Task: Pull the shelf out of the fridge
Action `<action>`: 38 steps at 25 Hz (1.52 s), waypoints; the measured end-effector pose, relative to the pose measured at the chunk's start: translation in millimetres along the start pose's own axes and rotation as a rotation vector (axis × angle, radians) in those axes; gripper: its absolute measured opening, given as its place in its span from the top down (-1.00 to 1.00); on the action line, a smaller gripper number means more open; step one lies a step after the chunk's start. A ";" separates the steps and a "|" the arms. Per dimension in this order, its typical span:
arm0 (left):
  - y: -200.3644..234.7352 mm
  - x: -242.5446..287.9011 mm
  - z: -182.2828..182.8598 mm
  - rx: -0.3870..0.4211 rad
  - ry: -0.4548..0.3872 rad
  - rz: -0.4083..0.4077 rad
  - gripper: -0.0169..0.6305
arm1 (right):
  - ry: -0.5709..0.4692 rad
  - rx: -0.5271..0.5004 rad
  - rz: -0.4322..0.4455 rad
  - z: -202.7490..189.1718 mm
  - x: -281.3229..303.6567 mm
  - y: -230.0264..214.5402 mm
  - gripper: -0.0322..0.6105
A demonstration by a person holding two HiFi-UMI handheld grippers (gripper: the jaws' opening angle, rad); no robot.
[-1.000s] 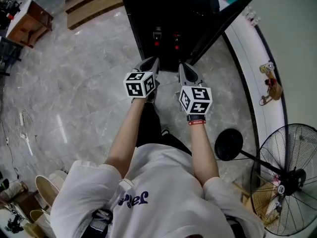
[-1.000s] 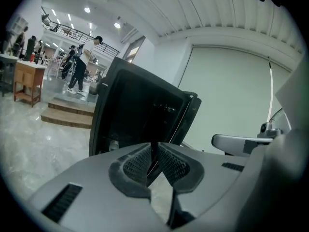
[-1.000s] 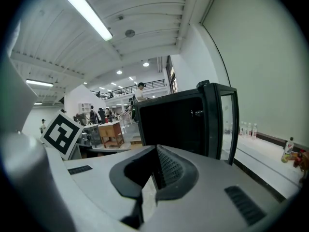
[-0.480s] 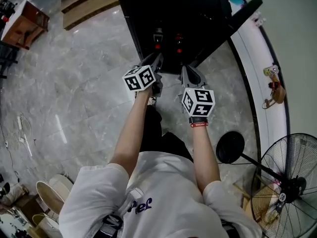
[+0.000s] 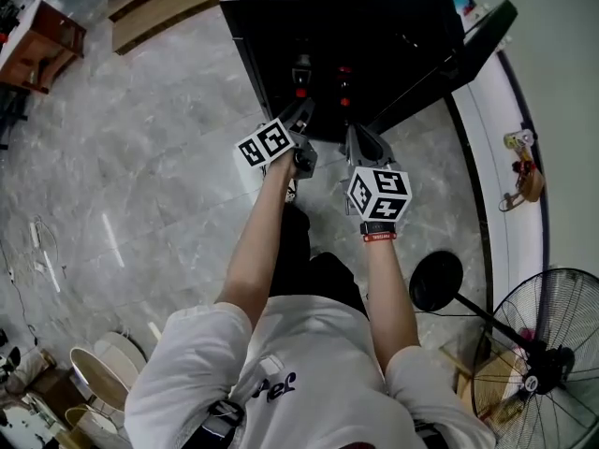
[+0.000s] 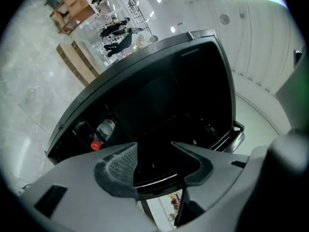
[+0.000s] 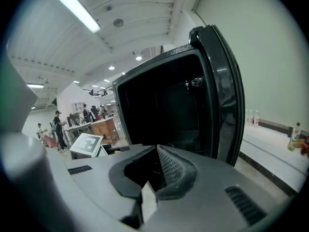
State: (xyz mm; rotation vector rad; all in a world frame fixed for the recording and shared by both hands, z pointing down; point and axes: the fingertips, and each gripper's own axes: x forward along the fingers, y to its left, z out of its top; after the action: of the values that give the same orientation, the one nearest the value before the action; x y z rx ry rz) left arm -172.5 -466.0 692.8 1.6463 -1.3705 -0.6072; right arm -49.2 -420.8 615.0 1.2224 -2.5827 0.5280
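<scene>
The black fridge (image 5: 328, 26) stands open, its door (image 5: 449, 64) swung to the right. My left gripper (image 5: 301, 124) is at the fridge's lower front edge. In the left gripper view its jaws (image 6: 153, 151) are opening, and the shelf's pale front edge (image 6: 155, 181) lies between them with neither pad pressing on it. My right gripper (image 5: 356, 138) is beside it at the same edge. In the right gripper view its jaws (image 7: 153, 166) stand only a narrow gap apart, with something dark between them. Whether they pinch the shelf is hidden.
Bottles with red caps (image 5: 301, 90) stand low inside the fridge (image 6: 104, 128). A standing fan (image 5: 538, 363) with a round base (image 5: 435, 281) is at the lower right. A white curved ledge (image 5: 487, 176) runs along the right. Grey marble floor (image 5: 140, 204) spreads to the left.
Both grippers have moved a little nearer the fridge's front edge. The left gripper's marker cube has tilted and sits higher beside the opening.
</scene>
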 end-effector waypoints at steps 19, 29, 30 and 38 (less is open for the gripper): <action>62.4 79.7 23.8 -0.277 -0.079 -0.041 0.16 | 0.081 0.087 -0.012 -26.7 69.9 -19.5 0.83; 87.4 108.9 32.1 -0.393 -0.146 -0.041 0.14 | 0.098 0.108 -0.014 -29.2 88.4 -23.6 0.82; 88.6 112.6 32.7 -0.402 -0.152 -0.042 0.14 | 0.099 0.109 -0.014 -29.1 89.7 -24.8 0.82; 97.0 141.3 35.3 -0.489 -0.181 -0.067 0.14 | 0.099 0.136 -0.032 -33.9 98.3 -39.1 0.81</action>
State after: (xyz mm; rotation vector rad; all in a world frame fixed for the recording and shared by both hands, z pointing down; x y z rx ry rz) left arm -213.1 -611.2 781.6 1.2664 -1.1737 -1.0592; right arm -78.1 -497.8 689.5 1.2436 -2.4753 0.7487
